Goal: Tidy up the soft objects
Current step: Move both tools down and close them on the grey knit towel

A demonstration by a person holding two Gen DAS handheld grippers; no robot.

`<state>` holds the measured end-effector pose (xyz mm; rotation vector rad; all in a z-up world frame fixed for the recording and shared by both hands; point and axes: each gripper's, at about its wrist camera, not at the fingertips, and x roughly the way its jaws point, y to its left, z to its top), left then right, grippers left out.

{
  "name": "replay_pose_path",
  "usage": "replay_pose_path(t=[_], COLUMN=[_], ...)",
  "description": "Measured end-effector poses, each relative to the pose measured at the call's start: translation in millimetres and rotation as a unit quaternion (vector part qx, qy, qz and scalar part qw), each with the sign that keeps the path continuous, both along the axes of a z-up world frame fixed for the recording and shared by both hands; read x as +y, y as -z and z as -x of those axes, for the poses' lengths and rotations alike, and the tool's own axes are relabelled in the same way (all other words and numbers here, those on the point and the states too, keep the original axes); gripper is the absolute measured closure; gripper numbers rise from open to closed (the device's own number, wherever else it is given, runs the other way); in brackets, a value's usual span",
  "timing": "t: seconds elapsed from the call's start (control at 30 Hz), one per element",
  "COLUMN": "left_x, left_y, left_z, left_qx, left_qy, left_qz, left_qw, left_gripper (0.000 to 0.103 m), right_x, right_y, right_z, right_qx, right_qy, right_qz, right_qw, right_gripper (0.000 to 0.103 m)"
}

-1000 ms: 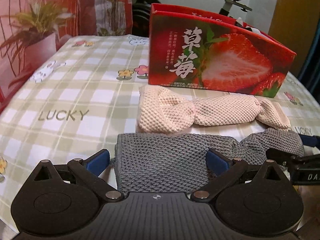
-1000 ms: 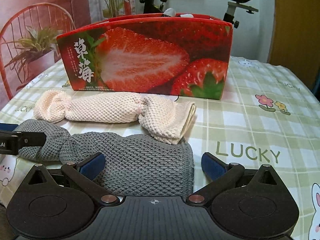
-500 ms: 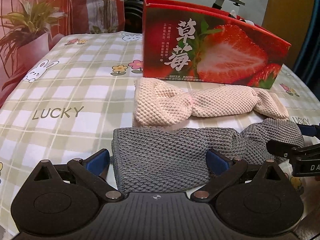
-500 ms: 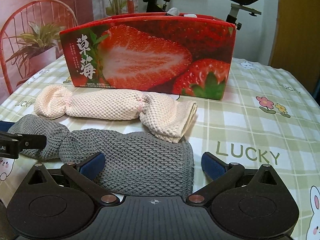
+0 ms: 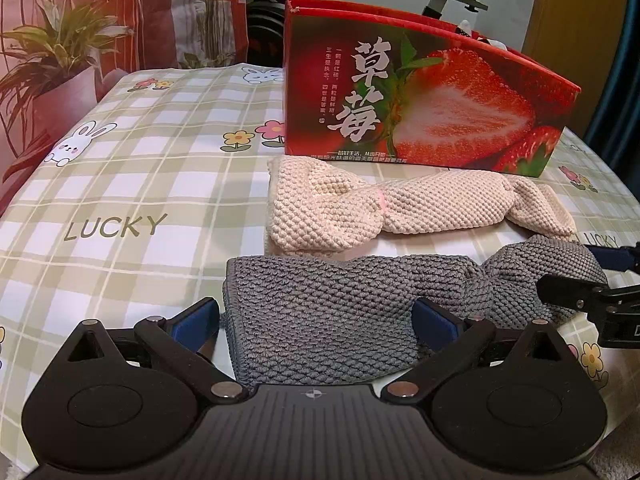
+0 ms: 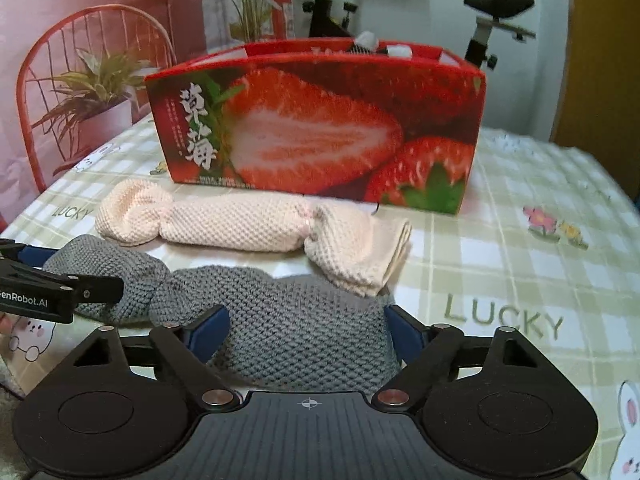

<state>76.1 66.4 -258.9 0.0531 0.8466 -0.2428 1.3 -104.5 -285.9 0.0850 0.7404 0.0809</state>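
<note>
L wrist: left gripper [image 5: 316,322] jaws apart, straddling one end of grey knitted candy-shaped towel roll [image 5: 344,320] on checked tablecloth [image 5: 120,184].
R wrist: right gripper [image 6: 306,330] apart around other end. Should close both evenly, lift level.

Setting: a room in a private home. Evidence follows, located relative to the strawberry box [image 6: 316,128]. The box stands on a table covered with a checked tablecloth [image 5: 132,184] printed with rabbits, flowers and the word LUCKY. Behind the box stands an exercise bike [image 6: 492,20]. To the left of the box are a red wire chair [image 6: 44,80] and a potted plant [image 5: 52,60]. A wooden door [image 5: 576,20] is behind the box, right.
</note>
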Motion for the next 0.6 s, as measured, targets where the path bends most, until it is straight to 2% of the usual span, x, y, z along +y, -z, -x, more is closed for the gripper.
replay_pose_path(t=[0.2,0.27,0.37,0.43,0.5,0.57,0.6], left_x=[-0.4,-1.8,-5.6,-7.3,-7.2,-6.1,-5.2], left_y=[-1.1,-1.6,-3.3,-5.0,-5.8,-6.5,-7.1], left_z=[-0.1,1.7,5.7,7.7,8.8,10.1,10.5], left_qx=[0.006,0.008,0.005,0.0,-0.003,-0.005,-0.004], left_qy=[0.005,0.017,0.036,0.045,0.05,0.054,0.06], left_qz=[0.004,0.006,0.013,0.018,0.026,0.036,0.046], left_qw=[1.0,0.9998,0.9992,0.9988,0.9984,0.9979,0.9972], left_gripper=[0.0,0.001,0.008,0.02,0.026,0.04,0.053], right_x=[1.0,2.4,5.6,7.7,8.5,8.5,8.8], right_y=[2.1,0.6,-1.3,-2.2,-3.7,-5.4,-6.1], right_z=[-0.1,-0.4,-0.5,-0.6,-0.7,-0.9,-0.7], right_qx=[0.006,0.009,0.013,0.013,0.011,0.012,0.01], right_qy=[0.001,-0.003,-0.013,-0.019,-0.025,-0.03,-0.033], right_qz=[-0.011,-0.015,-0.02,-0.02,-0.025,-0.032,-0.035], right_qw=[1.0,1.0,1.0,1.0,0.999,0.999,0.999], right_gripper=[0.026,0.036,0.044,0.05,0.058,0.066,0.069])
